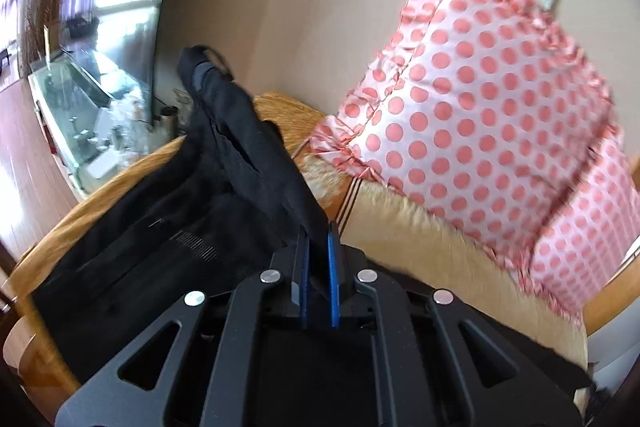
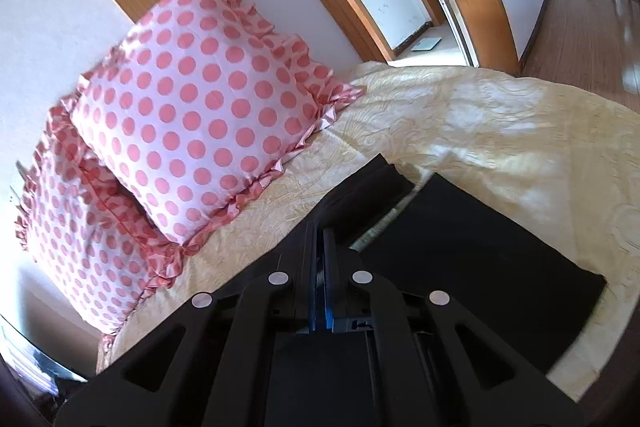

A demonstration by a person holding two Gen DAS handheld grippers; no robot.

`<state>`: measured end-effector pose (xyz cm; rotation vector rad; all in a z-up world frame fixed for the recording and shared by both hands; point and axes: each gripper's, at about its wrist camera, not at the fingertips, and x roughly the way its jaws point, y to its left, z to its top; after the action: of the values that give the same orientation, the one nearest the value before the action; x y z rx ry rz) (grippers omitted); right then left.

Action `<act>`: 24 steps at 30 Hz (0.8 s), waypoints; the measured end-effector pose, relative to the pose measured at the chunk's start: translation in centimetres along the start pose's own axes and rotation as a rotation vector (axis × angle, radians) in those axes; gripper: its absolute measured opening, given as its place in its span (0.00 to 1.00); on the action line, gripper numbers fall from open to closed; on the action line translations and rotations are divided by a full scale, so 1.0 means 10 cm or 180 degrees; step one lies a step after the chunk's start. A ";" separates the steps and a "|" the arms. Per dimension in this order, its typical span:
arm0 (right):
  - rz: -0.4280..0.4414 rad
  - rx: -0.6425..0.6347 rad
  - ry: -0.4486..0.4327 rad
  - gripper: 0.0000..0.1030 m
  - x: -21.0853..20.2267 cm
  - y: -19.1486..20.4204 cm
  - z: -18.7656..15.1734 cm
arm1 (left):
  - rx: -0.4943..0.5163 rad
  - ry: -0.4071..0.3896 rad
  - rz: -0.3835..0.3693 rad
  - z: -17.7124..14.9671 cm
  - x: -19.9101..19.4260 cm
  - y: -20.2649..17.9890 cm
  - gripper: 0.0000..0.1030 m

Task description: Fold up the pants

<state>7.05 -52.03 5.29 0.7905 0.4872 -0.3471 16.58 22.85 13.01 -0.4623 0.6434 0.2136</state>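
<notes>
Black pants [image 1: 224, 163] are clamped by the left gripper [image 1: 318, 239], their lifted fold running toward 11 o'clock. The right gripper [image 2: 320, 231] is pinched shut on another edge; only there is the flat folded part seen at 3 o'clock on the bedspread [image 2: 500, 115].

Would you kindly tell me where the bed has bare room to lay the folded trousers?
The cream patterned bedspread lies bare beyond the black pants, toward the wooden floor. It is crowded by the pink polka-dot pillows.
</notes>
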 end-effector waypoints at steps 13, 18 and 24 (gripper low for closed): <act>-0.0020 0.0242 0.0035 0.03 -0.61 -0.60 -0.47 | -0.0169 -0.0061 0.0202 -1.23 -0.73 0.90 0.06; 0.0043 0.0246 -0.0137 0.03 -0.84 -0.66 -0.47 | -0.0175 -0.0170 0.0147 -1.19 -0.81 0.97 0.06; -0.0072 0.0368 0.0017 0.04 -0.81 -0.89 -0.40 | -0.0185 -0.0046 0.0145 -1.22 -0.70 0.99 0.06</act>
<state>-5.05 -53.91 2.00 0.8989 0.4847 -0.3969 1.39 25.42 5.33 -0.5017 0.6353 0.2791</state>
